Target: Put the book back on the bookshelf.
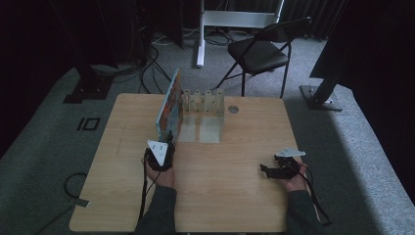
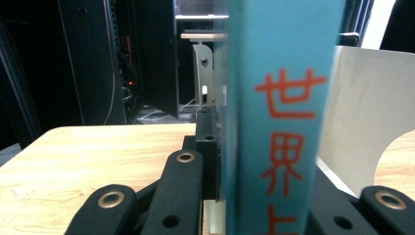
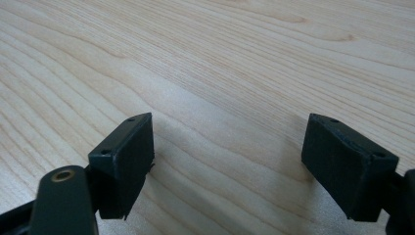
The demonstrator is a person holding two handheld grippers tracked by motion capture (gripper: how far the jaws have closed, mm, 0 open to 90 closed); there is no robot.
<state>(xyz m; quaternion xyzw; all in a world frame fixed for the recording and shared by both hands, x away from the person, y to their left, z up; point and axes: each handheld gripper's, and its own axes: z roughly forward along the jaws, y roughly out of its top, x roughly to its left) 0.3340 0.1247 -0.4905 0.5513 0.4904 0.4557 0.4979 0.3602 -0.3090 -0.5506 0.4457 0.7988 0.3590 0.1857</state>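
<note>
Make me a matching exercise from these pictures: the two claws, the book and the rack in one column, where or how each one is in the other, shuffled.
Column one:
1. left claw
2. right claw
3. book
4. white rack

Column two:
A. open over bare wooden table
B. upright on edge, teal spine with red characters
C. shut on the book's spine
D. standing at the table's far side, right of the book

Pairs: 1-C, 2-A, 3-B, 4-D

the left gripper points away from the person, jaws clamped. the right gripper lies low, pointing left, jaws spread wide apart.
</note>
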